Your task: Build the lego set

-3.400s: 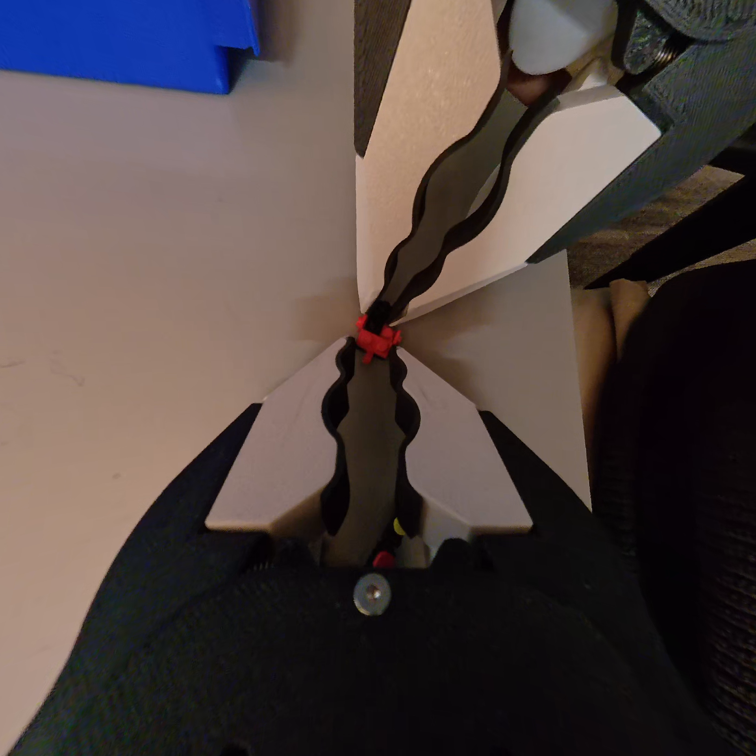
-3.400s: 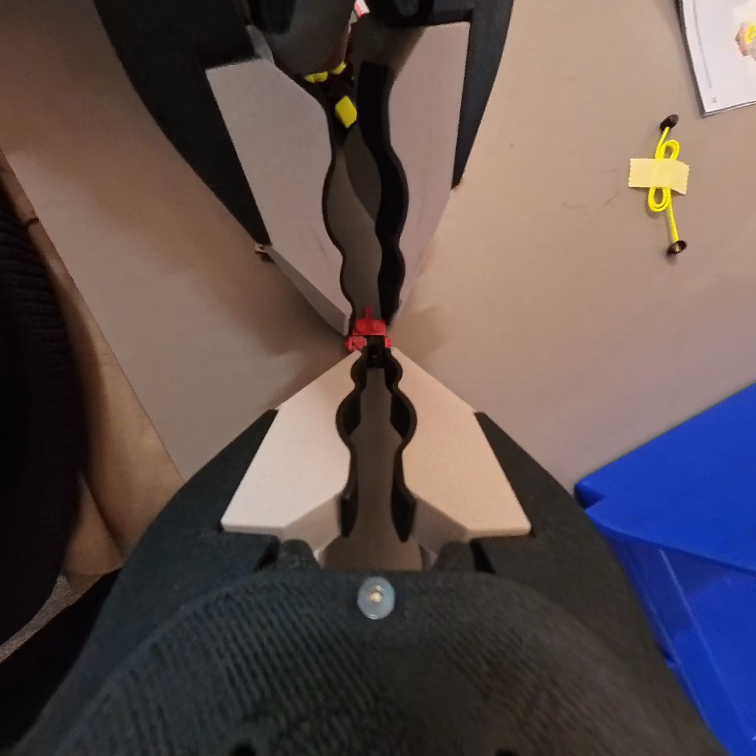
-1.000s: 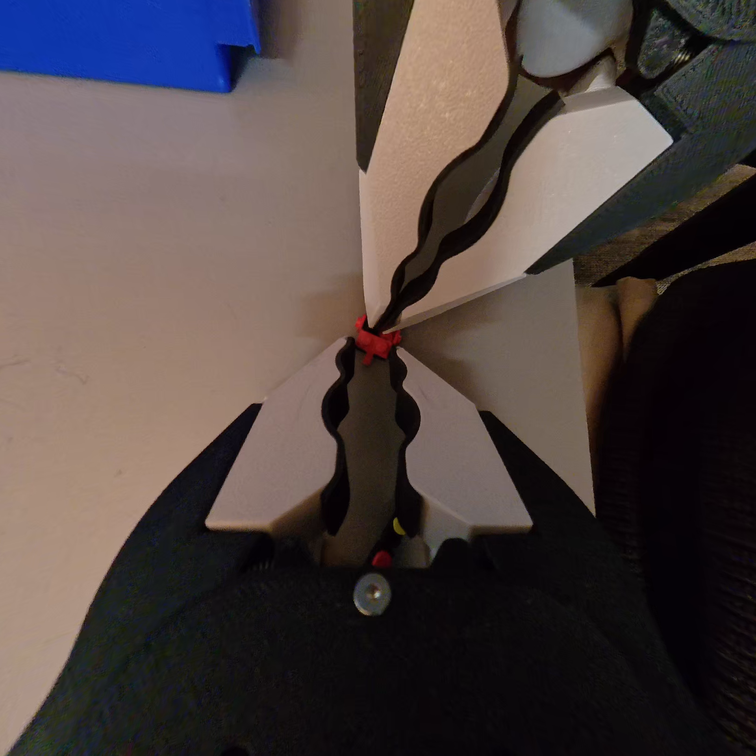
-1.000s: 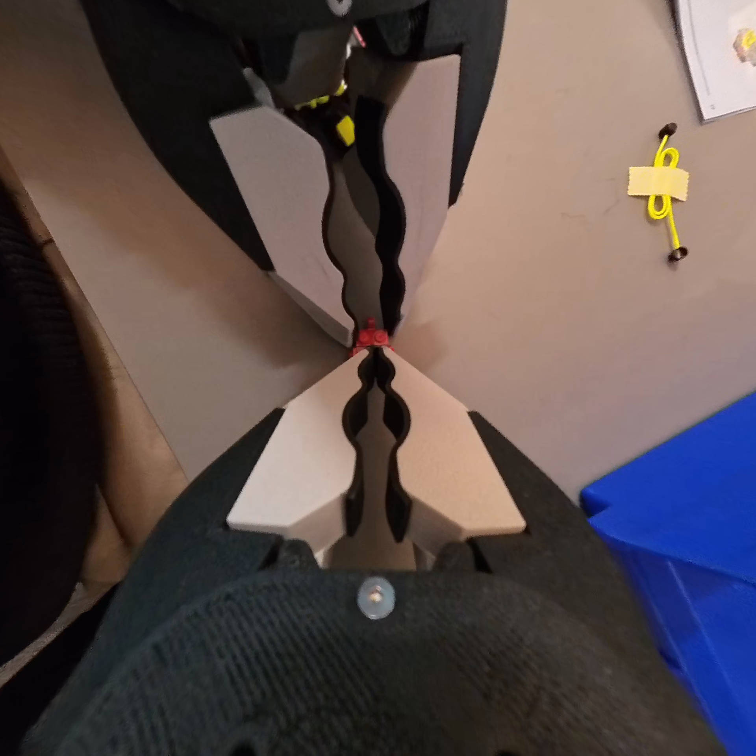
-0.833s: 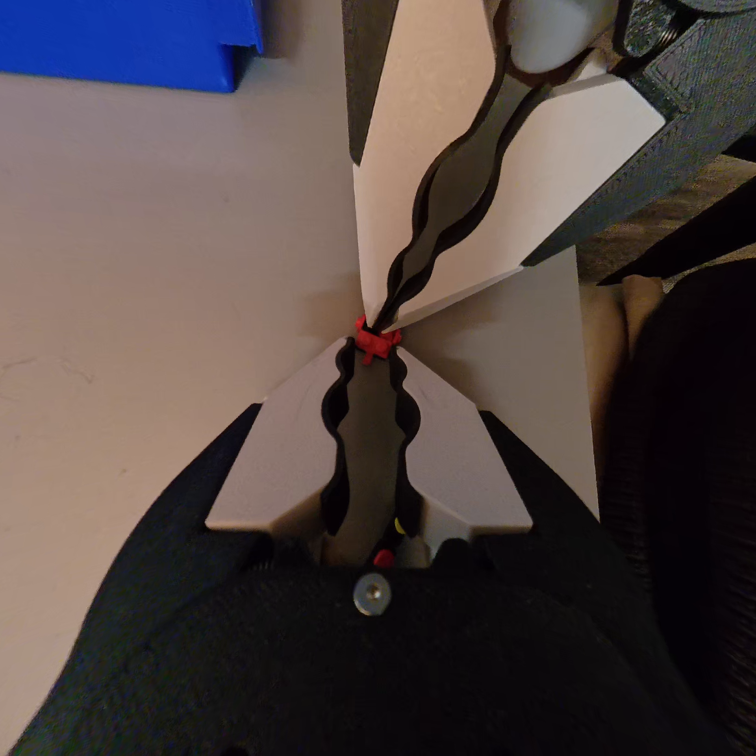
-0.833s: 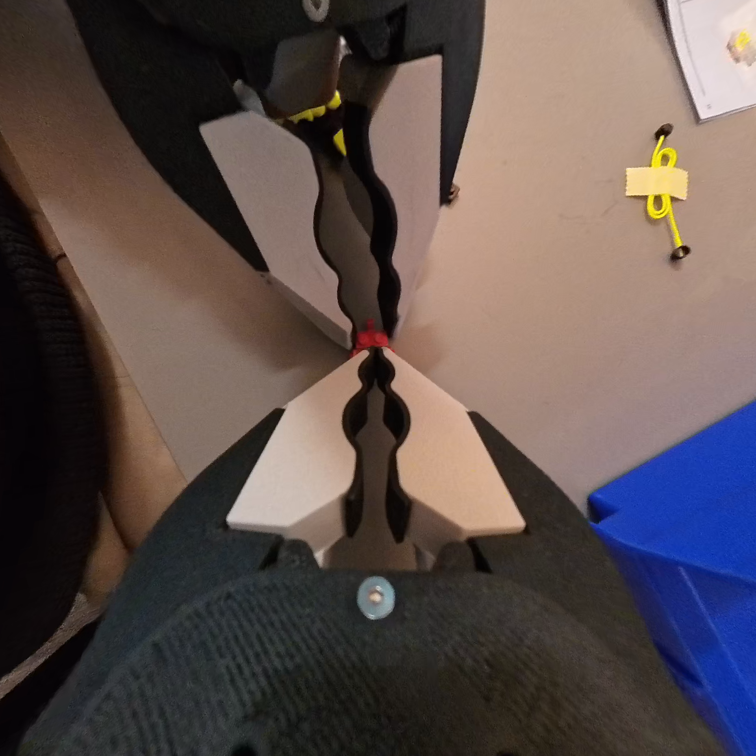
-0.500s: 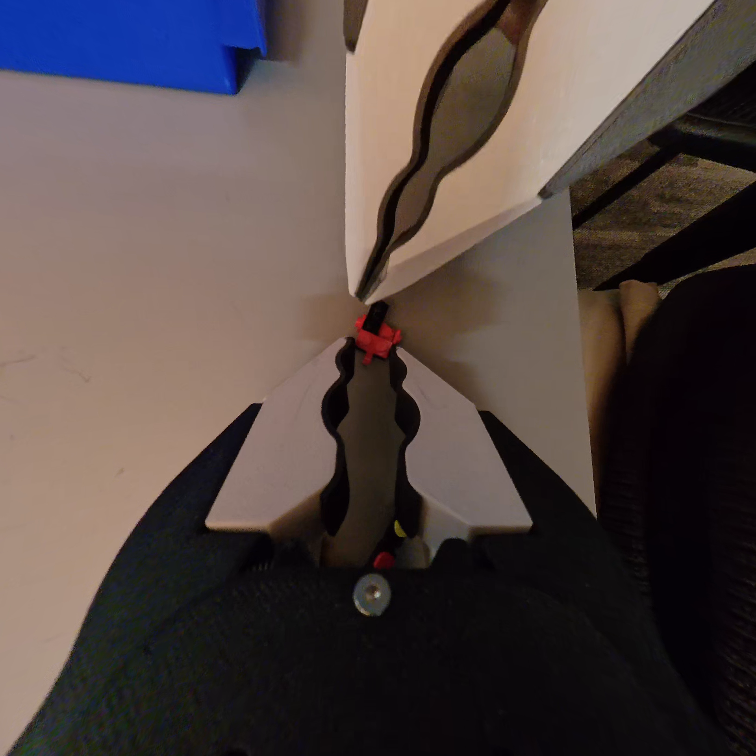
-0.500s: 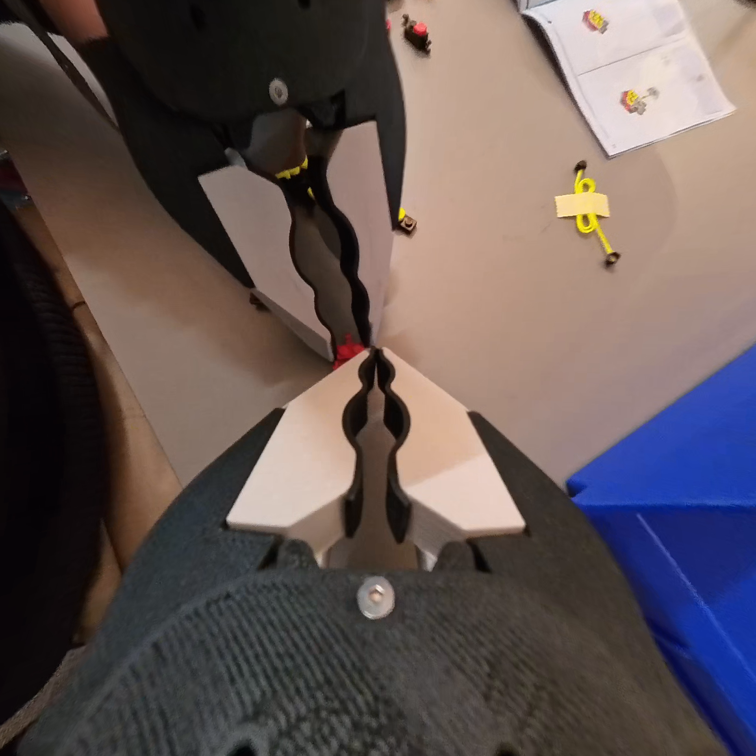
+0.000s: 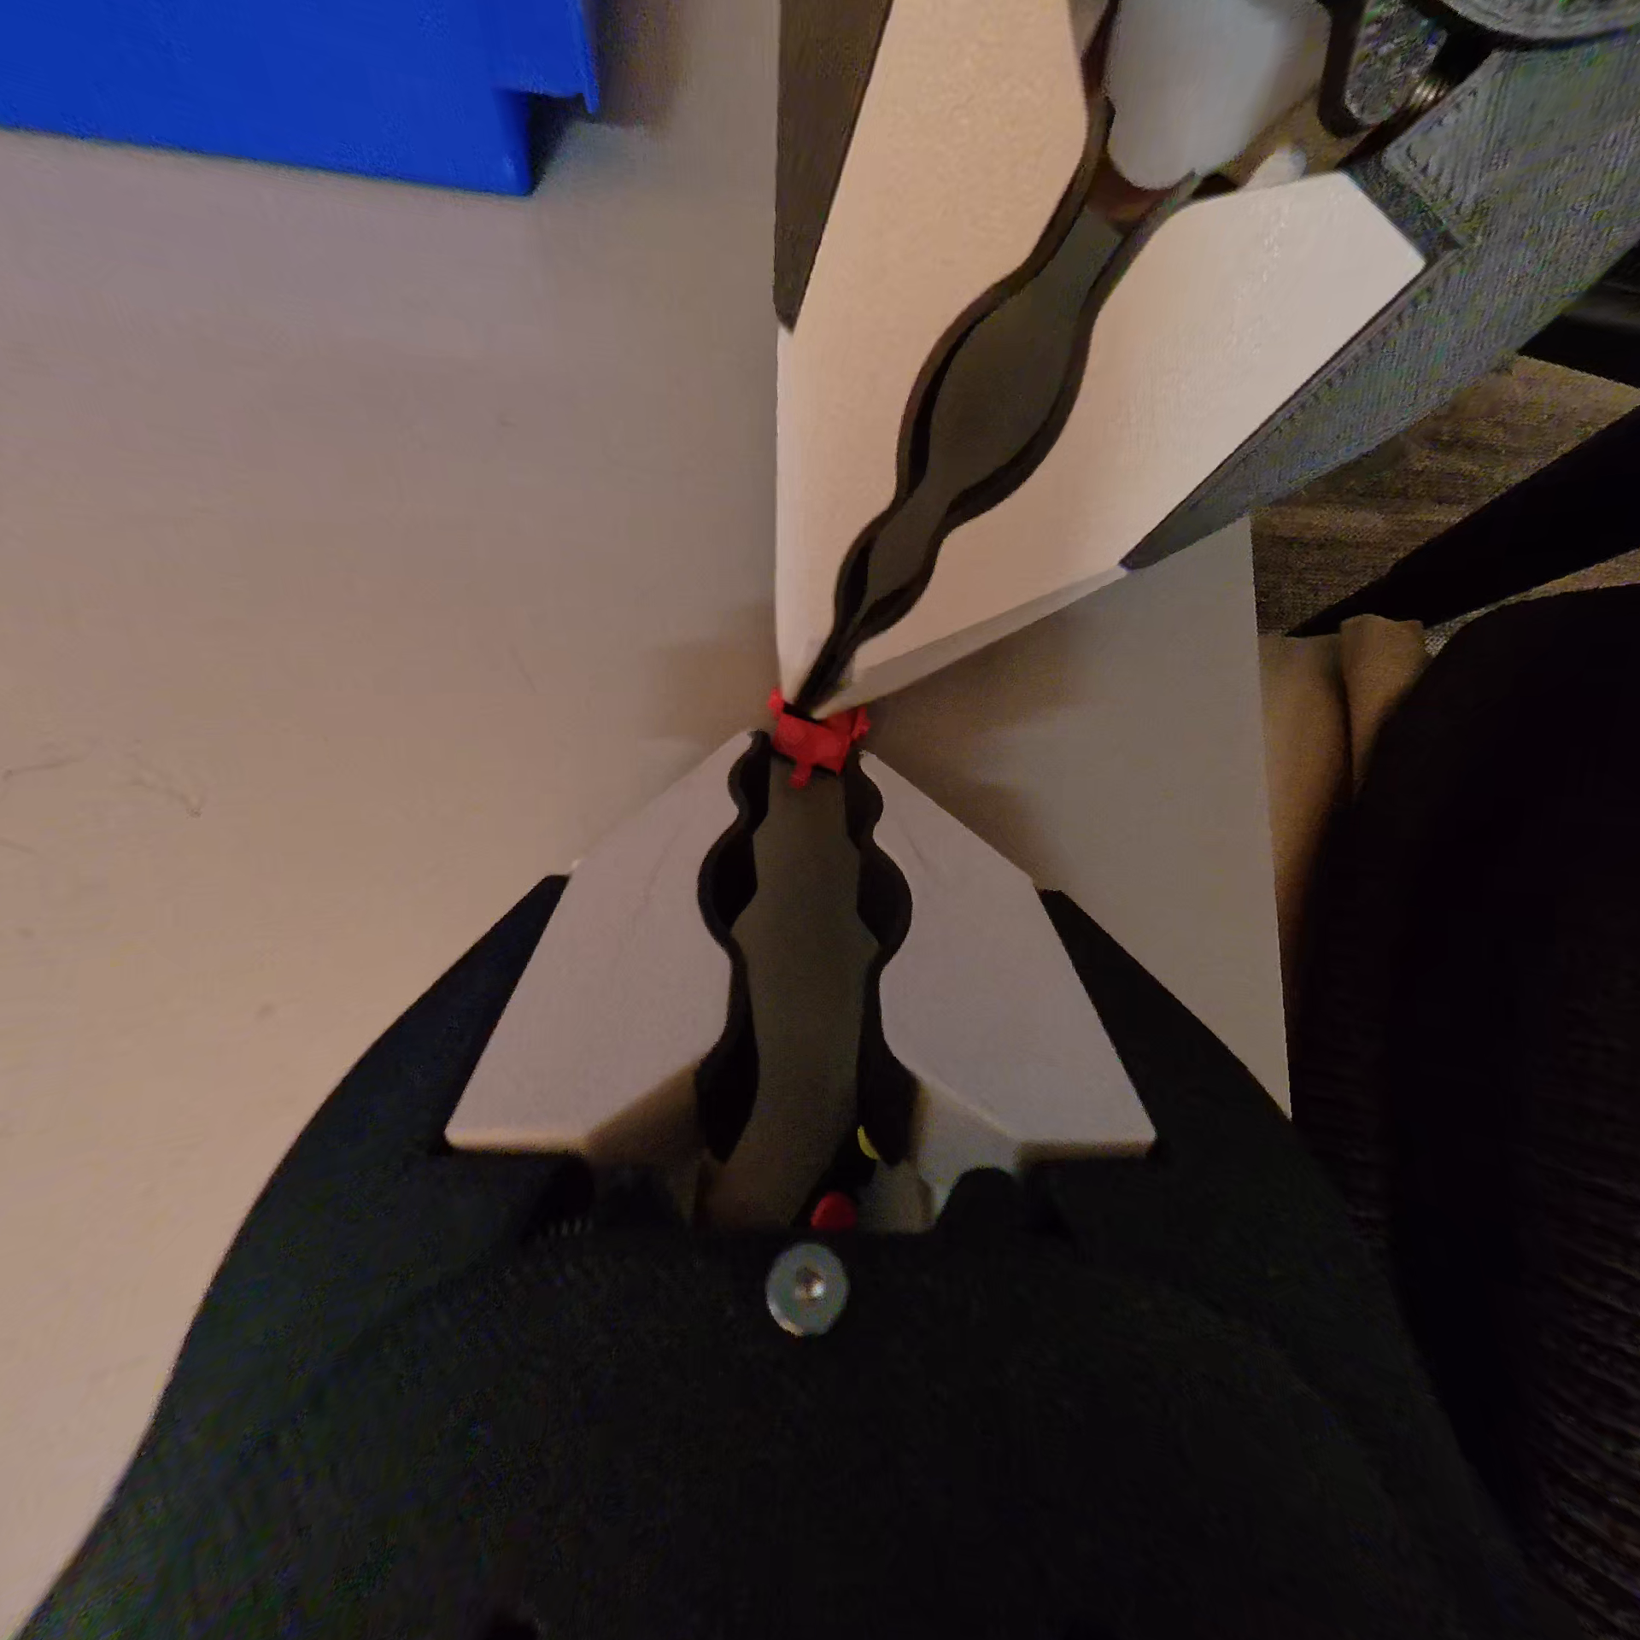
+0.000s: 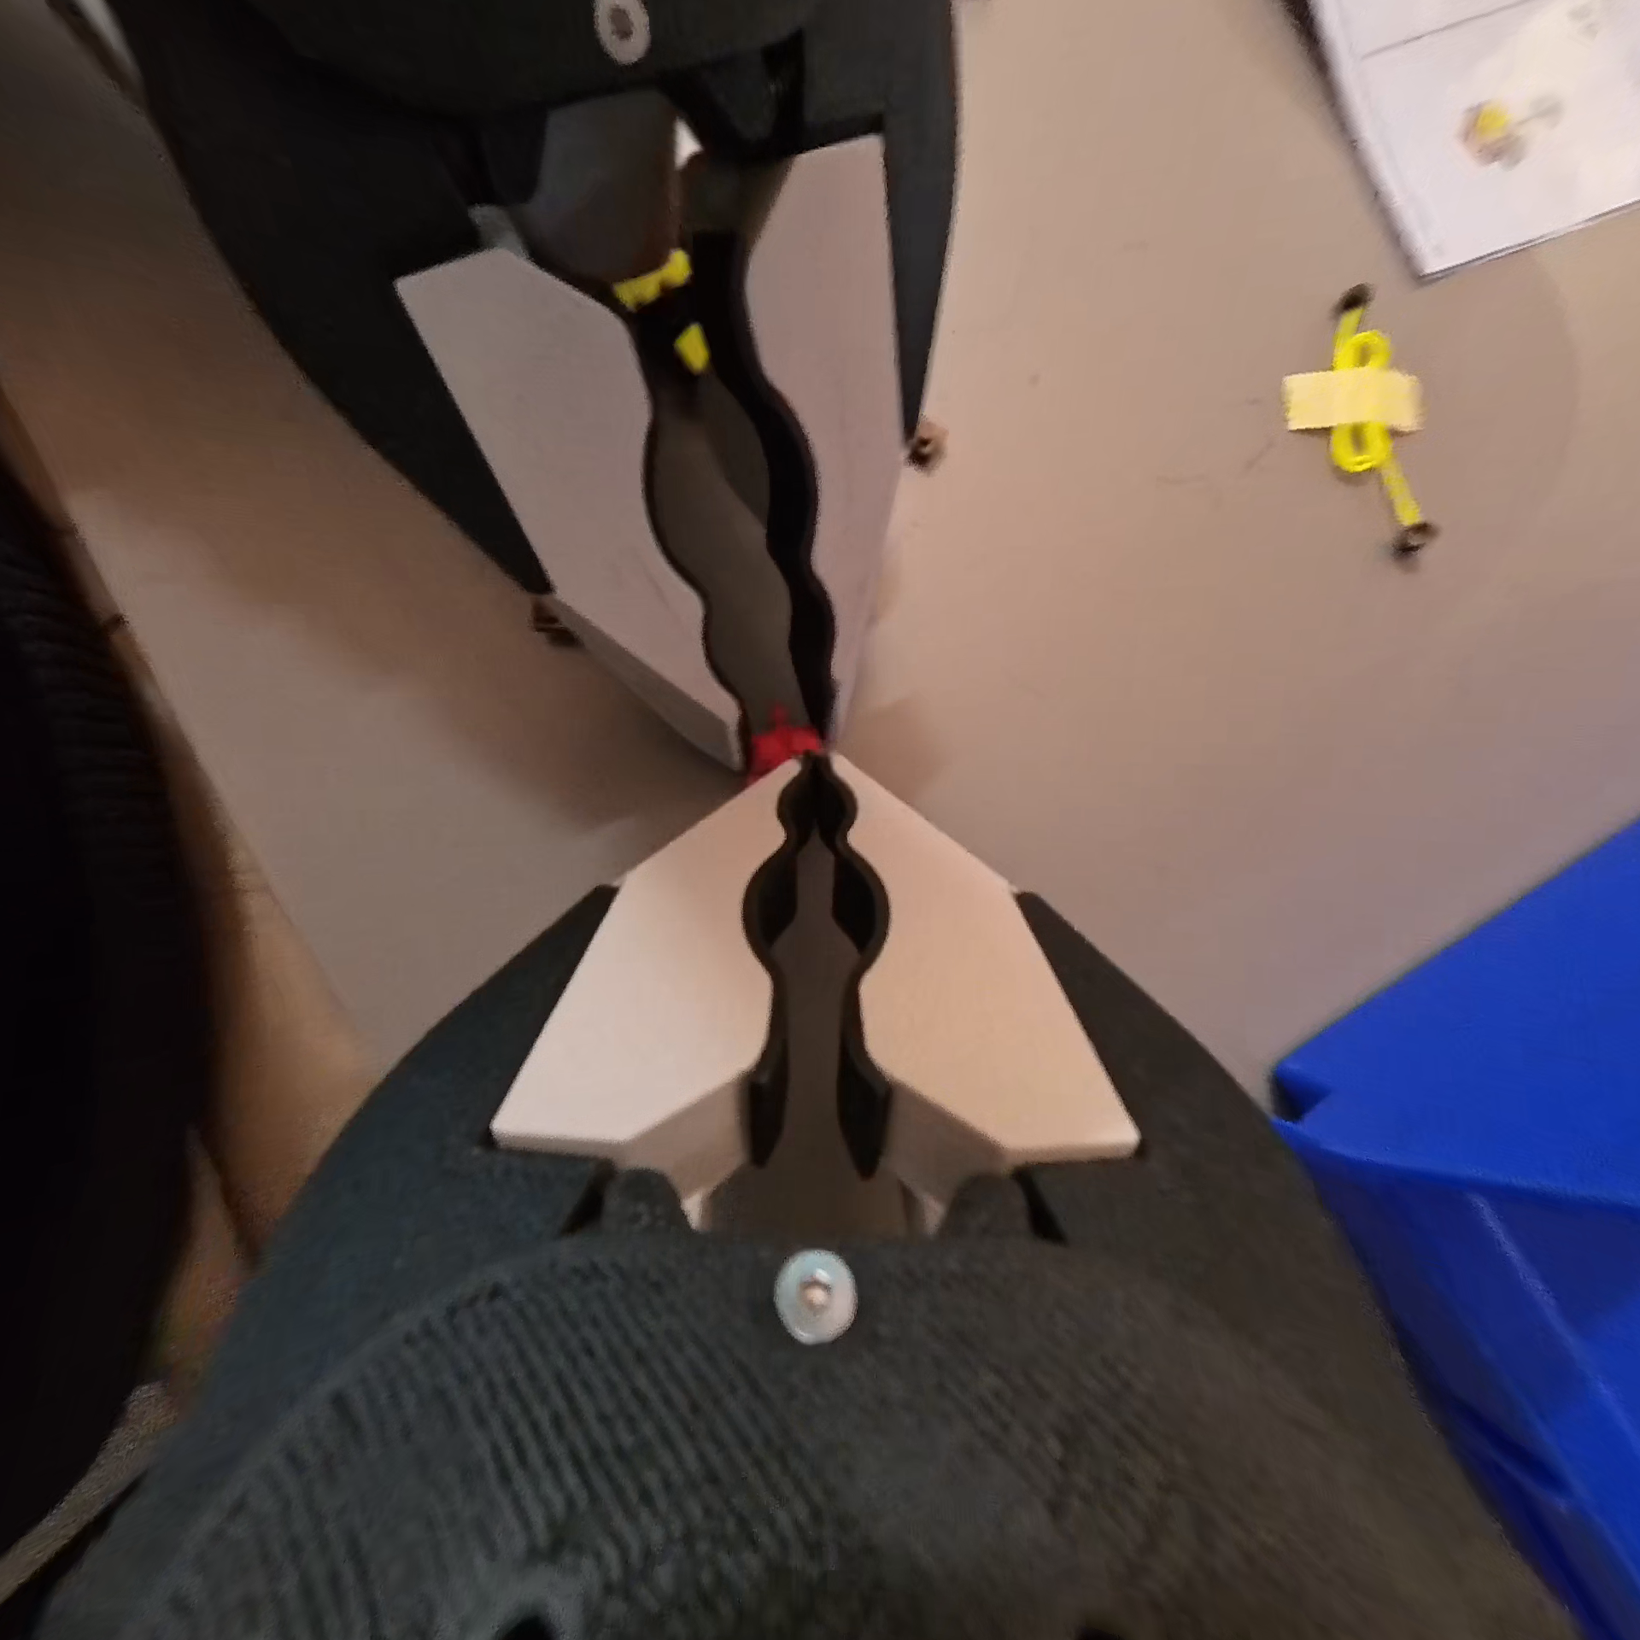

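Note:
My left gripper (image 9: 808, 756) is shut on a small red lego piece (image 9: 812, 738) and holds it above the tan table. My right gripper (image 9: 818, 695) comes in from the upper right with its jaws shut, and its tips press on the top of the red piece. In the right wrist view my right gripper (image 10: 809, 770) is shut at the bottom, tip to tip with the left gripper (image 10: 785, 723), and the red piece (image 10: 774, 744) sits between them. The black part that was on the red piece is hidden by the tips.
A blue bin (image 9: 266, 80) stands at the far left; it also shows in the right wrist view (image 10: 1464, 1198). A yellow cord with tape (image 10: 1353, 413), an instruction booklet (image 10: 1464, 133) and a small dark piece (image 10: 923, 454) lie on the table. The table edge (image 9: 1265, 887) runs close on the right. The tips of both grippers are at nearly the same place.
Half a second ago my right gripper had pulled away shut, leaving a black part on the red piece. Now its shut tips are back against that piece. The left gripper kept its grip.

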### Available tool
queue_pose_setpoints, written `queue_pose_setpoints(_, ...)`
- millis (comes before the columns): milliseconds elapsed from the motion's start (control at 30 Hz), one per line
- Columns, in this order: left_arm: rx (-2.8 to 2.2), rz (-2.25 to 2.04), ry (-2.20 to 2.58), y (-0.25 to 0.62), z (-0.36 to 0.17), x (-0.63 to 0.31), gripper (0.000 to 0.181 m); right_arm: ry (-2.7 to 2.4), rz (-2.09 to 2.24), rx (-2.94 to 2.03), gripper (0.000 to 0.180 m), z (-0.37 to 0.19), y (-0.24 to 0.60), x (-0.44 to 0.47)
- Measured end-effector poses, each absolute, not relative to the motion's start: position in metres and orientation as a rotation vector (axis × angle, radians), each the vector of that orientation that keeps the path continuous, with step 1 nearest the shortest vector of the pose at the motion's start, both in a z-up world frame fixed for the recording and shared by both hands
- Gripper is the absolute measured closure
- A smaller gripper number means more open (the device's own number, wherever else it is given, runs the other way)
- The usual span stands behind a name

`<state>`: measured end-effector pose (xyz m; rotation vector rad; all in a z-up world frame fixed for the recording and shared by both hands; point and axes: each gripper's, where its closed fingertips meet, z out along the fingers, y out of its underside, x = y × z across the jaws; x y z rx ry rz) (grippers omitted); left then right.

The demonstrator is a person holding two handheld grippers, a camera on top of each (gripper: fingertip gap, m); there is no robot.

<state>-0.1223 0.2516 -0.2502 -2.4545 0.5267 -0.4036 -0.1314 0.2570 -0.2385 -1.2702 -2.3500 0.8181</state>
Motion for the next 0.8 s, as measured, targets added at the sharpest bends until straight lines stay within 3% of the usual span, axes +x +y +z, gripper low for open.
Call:
queue_pose_setpoints(233,-2.442,-0.39,0.485,0.249,-0.238,-0.127,0.164,-2.012,1.015,-1.229,0.18,-0.176,0.273,-0.149)
queue_pose_setpoints(433,-2.372,-0.334,0.336,0.227,-0.213,-0.154,0.164,-2.009,1.032,-1.278,0.175,-0.183,0.264,-0.145)
queue_pose_setpoints(667,-2.19,-0.327,-0.156,0.151,-0.194,-0.216,0.167,-2.108,1.056,-1.193,0.168,-0.194,0.213,-0.16)
queue_pose_setpoints(800,-2.154,-0.18,-0.303,0.101,-0.198,-0.249,0.172,-2.137,1.094,-1.106,0.176,-0.191,0.186,-0.177)
